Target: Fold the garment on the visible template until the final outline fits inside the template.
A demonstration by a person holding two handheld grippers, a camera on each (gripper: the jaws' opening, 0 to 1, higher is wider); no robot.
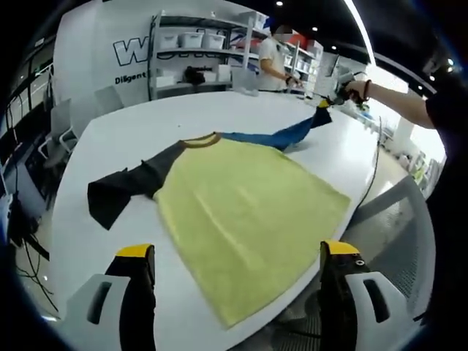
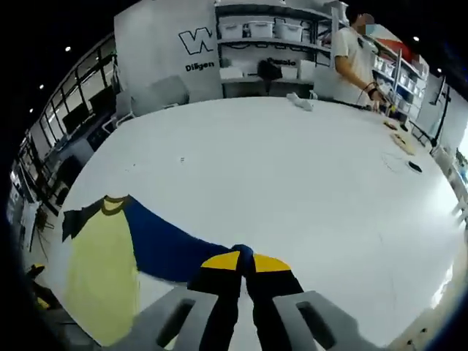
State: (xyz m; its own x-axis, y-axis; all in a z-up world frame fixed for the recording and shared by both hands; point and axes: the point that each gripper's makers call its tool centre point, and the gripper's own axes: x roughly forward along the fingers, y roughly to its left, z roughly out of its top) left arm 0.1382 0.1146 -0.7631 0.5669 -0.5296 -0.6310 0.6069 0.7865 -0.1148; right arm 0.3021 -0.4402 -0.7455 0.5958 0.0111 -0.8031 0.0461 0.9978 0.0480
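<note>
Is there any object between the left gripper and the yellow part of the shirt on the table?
Nothing visible stands between them. The left gripper is open, and the shirt lies flat on the white table just ahead of its jaws. The right gripper is shut on the blue sleeve.

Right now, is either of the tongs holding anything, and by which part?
The right tongs are shut on the end of the shirt's blue sleeve, stretched out over the table. The left tongs are open, holding nothing.

The garment (image 1: 248, 212) was soft, matt cloth, yellow with a blue sleeve (image 2: 164, 248). The desk (image 2: 292, 168) looked smooth, faintly glossy white. Each claw (image 1: 238, 270) seemed hard matt plastic.
</note>
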